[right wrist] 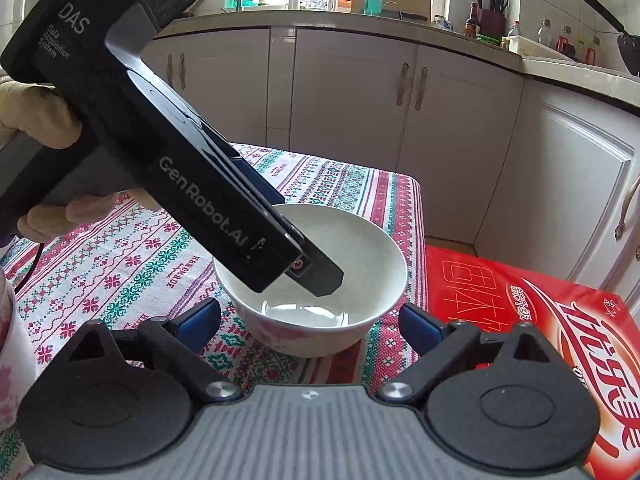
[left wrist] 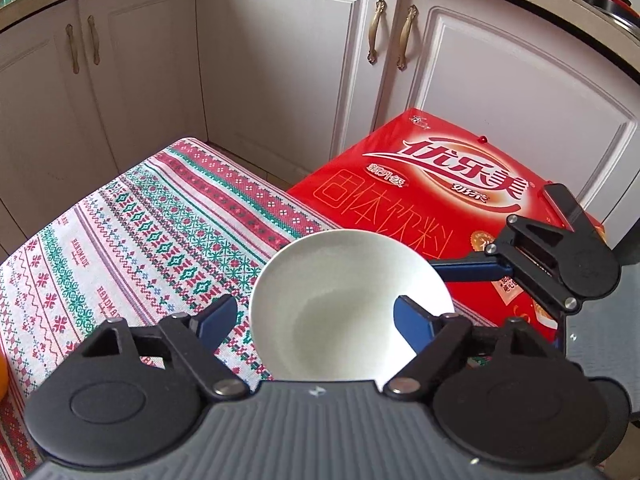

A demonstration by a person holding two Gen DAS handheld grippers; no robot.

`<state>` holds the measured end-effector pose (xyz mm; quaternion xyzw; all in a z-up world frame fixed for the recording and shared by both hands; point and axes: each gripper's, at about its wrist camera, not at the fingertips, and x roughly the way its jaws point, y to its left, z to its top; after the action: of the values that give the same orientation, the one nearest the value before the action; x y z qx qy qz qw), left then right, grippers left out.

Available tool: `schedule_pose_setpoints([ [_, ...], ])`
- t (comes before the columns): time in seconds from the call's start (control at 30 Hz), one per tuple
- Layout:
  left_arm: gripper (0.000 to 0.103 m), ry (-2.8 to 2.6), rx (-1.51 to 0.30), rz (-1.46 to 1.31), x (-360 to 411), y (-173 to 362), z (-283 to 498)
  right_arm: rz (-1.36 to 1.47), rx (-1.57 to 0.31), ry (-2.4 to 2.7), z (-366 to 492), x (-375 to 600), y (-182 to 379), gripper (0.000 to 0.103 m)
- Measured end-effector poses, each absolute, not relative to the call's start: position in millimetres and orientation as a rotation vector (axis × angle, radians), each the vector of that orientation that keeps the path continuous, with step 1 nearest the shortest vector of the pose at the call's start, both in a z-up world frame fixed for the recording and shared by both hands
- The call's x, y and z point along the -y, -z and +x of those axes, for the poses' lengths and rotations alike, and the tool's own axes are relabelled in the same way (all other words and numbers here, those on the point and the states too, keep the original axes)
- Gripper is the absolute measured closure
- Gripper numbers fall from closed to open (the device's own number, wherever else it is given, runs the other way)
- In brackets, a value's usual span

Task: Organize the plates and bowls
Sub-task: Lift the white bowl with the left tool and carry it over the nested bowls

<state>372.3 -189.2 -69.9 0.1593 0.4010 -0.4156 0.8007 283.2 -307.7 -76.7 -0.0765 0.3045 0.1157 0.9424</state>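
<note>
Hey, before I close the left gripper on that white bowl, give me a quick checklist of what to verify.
1. Left gripper open: ok.
2. One of its fingers inside the bowl, the other outside the rim: ok.
3. Bowl upright on the tablecloth: ok.
4. Right gripper open: ok.
5. Right gripper clear of the bowl: cannot tell.
6. Bowl dry inside: cannot tell, the bottom shines.

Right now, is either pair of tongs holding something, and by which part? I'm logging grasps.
Nothing is held: the left tongs gape open over the white bowl, and the right tongs are open just short of it.
</note>
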Motion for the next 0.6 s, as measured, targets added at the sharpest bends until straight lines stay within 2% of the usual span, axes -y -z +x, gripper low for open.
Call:
schedule_pose_setpoints([
  [0.1, 0.026, 0.896, -0.869, 0.344, 191.6, 71.2, 374.3, -0.15, -0.62, -0.243, 282.9, 308.4, 76.5, 0.011],
  [0.2, 0.029, 0.901, -0.872, 0.353, 194.9, 72.1, 374.5, -0.143, -0.619, -0.244, 282.8, 309.3, 75.1, 0.012],
  [0.6, 0.029, 0.91, -0.879, 0.372, 199.4, 74.2, 376.6, -0.112, -0.618, -0.26, 284.0, 316.2, 72.8, 0.014],
])
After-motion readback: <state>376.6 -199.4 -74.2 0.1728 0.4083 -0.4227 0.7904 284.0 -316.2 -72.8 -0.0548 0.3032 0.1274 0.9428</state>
